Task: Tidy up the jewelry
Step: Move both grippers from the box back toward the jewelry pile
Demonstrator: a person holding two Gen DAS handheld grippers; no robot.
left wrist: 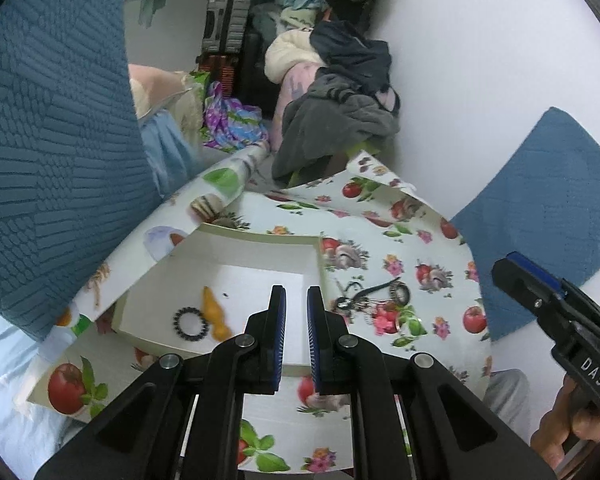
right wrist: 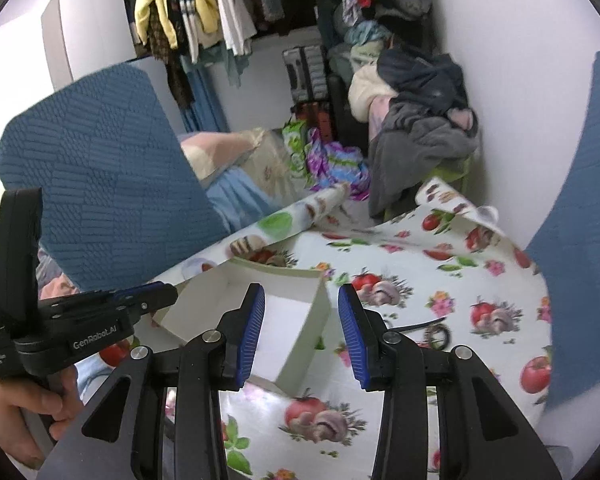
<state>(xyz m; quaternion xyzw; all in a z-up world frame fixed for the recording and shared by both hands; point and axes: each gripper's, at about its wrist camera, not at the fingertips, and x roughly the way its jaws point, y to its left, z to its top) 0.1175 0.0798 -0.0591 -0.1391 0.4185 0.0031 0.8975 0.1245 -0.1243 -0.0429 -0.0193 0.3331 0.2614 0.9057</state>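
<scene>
Grippers come first in both views. Your left gripper (left wrist: 296,312) hangs over the near rim of the white box (left wrist: 260,276), its jaws narrowed to a slim gap with nothing visibly held between them. Your right gripper (right wrist: 301,330) has its jaws spread wide and empty, framing the box's right wall (right wrist: 300,344) from above.

Inside the box, seen from the left wrist, you have a dark beaded bracelet (left wrist: 191,322) lying on the floor of the box, and just beside it on its right an orange piece (left wrist: 214,314) that runs lengthwise; I cannot tell what kind of jewelry it is. A tiny dark speck (left wrist: 225,294) sits a little further in.

To the right of the box, on the fruit-and-flower tablecloth (left wrist: 432,240), lies a tangled heap of jewelry (left wrist: 374,298): dark cords, a round ringed piece and thin chains, close to the box wall but outside it. From the right wrist only part of that heap (right wrist: 434,330) shows, blurred, beyond the right finger.

Further back the cloth curls up at its far edge. Blue cushions (left wrist: 52,128) stand on either side, and past them you see a pile of clothes (left wrist: 340,92) against the white wall and a dark suitcase (left wrist: 225,24).
</scene>
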